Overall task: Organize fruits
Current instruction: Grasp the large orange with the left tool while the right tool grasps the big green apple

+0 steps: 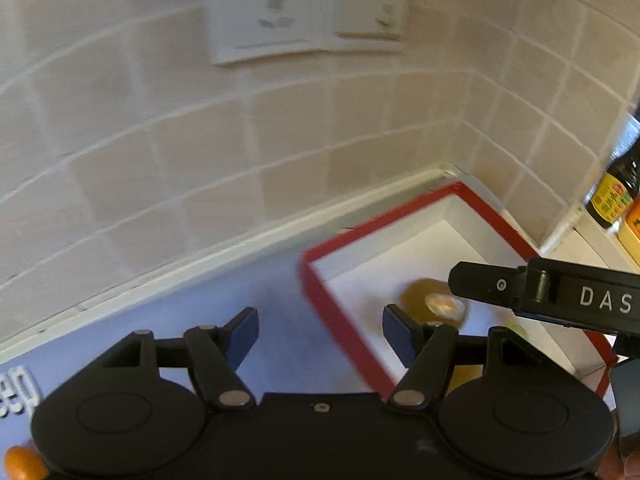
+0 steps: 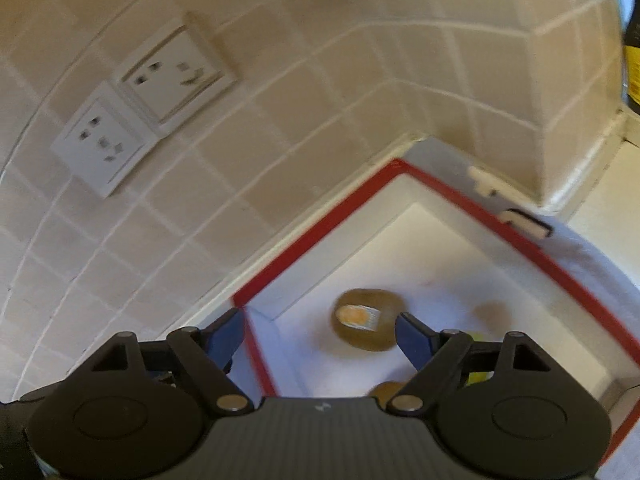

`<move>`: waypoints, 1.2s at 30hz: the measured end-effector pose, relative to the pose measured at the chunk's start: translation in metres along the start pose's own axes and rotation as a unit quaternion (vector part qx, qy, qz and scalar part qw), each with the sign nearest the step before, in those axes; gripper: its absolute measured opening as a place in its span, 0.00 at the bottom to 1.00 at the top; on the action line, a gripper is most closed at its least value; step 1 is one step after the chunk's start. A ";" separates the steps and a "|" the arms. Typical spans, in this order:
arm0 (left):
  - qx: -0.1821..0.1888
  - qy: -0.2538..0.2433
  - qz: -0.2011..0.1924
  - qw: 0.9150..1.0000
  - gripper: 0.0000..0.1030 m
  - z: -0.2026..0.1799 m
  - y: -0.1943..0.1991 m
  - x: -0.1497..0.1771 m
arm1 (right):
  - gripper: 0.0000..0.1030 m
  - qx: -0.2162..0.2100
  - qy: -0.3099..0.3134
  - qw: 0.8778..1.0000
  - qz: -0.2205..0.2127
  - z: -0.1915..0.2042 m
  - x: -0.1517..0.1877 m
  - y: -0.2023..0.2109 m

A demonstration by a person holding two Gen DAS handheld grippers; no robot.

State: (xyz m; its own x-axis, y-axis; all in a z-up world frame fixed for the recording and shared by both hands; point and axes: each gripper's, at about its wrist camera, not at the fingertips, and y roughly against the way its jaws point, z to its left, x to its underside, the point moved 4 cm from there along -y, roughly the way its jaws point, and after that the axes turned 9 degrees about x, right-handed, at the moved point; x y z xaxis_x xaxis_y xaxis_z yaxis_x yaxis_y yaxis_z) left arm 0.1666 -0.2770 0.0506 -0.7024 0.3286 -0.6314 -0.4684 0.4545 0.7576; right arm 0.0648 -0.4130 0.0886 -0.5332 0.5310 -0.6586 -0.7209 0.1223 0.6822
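A white box with a red rim [image 1: 340, 320] [image 2: 320, 228] stands in the tiled corner. A brown kiwi with a sticker [image 1: 434, 300] [image 2: 366, 318] lies inside it, with a yellow-green fruit [image 1: 516, 330] [image 2: 478, 376] and another brown fruit [image 2: 384, 394] partly hidden behind the grippers. My left gripper [image 1: 320, 336] is open and empty over the box's left rim. My right gripper [image 2: 320, 334] is open and empty above the box; its body shows in the left wrist view [image 1: 560, 296]. An orange fruit [image 1: 22, 462] lies at the bottom left.
Tiled walls meet in a corner behind the box, with two white sockets [image 1: 308, 12] [image 2: 140, 120] on the left wall. Dark sauce bottles [image 1: 618, 192] stand on a ledge at the right. A blue mat [image 1: 280, 332] covers the counter.
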 end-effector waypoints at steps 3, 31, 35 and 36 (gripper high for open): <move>-0.016 0.018 -0.009 1.000 0.79 0.025 0.018 0.006 | 0.81 -0.014 0.017 1.000 0.001 0.027 0.007 0.004; -0.114 0.247 0.002 0.962 0.79 0.273 0.111 0.169 | 0.84 -0.017 0.244 0.968 0.060 0.158 0.164 -0.029; -0.115 0.256 0.018 0.960 0.79 0.280 0.096 0.187 | 0.92 0.008 0.248 0.968 0.031 0.141 0.181 -0.037; -0.117 0.256 0.021 0.959 0.79 0.279 0.095 0.189 | 0.93 0.012 0.250 0.968 0.027 0.137 0.183 -0.039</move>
State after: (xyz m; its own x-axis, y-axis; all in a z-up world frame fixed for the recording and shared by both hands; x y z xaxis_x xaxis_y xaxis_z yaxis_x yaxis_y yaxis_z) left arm 0.1387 0.0600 -0.0428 -0.8667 -0.1333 -0.4808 -0.4989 0.2324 0.8349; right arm 0.0559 -0.2051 -0.0150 -0.7219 0.0656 -0.6889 -0.6785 0.1289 0.7232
